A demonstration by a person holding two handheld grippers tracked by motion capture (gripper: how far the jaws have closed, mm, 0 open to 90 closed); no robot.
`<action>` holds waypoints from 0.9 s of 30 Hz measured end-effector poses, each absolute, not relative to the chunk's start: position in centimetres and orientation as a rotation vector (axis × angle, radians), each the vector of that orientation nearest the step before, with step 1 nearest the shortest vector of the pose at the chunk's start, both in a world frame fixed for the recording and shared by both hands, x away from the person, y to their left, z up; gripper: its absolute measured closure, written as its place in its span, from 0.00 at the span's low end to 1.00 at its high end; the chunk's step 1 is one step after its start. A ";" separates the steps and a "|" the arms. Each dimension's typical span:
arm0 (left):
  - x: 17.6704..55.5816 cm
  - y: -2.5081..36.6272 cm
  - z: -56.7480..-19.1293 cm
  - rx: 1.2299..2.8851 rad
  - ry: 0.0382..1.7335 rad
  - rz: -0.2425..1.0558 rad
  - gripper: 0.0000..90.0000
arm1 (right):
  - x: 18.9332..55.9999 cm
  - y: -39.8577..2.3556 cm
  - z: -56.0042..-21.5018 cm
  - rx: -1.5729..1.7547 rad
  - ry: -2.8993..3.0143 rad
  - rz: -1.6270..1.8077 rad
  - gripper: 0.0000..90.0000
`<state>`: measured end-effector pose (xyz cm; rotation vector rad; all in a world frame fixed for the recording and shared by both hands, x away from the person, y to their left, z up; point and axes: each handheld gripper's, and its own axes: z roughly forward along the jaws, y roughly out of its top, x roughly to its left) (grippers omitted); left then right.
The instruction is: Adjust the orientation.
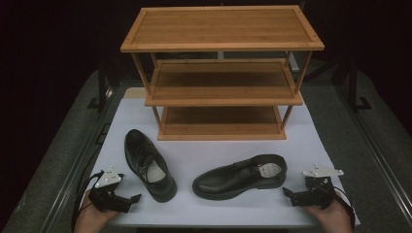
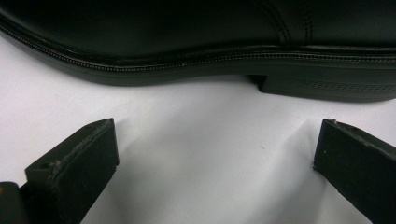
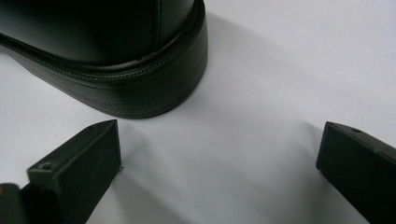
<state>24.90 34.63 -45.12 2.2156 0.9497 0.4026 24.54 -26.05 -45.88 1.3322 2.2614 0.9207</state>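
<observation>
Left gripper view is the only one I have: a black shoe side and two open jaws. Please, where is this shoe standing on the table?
Observer: The left shoe stands on the white table, its toe pointing toward the wooden rack.
Operator: Is there a second shoe?
Observer: Yes, the right shoe lies crosswise, toe toward the left shoe.
Operator: Where is the other gripper?
Observer: The right gripper sits open just behind that shoe's heel, not touching it.
Operator: Is the rack loaded?
Observer: No, all three shelves are bare.
</observation>
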 end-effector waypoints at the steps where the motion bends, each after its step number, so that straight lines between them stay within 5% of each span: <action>1: 24.9 34.6 -45.1 2.216 0.949 0.403 0.00 | 24.5 -26.0 -45.9 1.332 2.261 0.921 0.00; 17: 25.0 35.2 -44.7 2.194 0.987 0.400 0.00 | 24.5 -26.1 -45.9 1.333 2.260 0.924 0.00; 27: 25.4 36.2 -42.9 2.141 1.009 0.415 0.22 | 24.5 -26.1 -45.9 1.333 2.260 0.924 0.00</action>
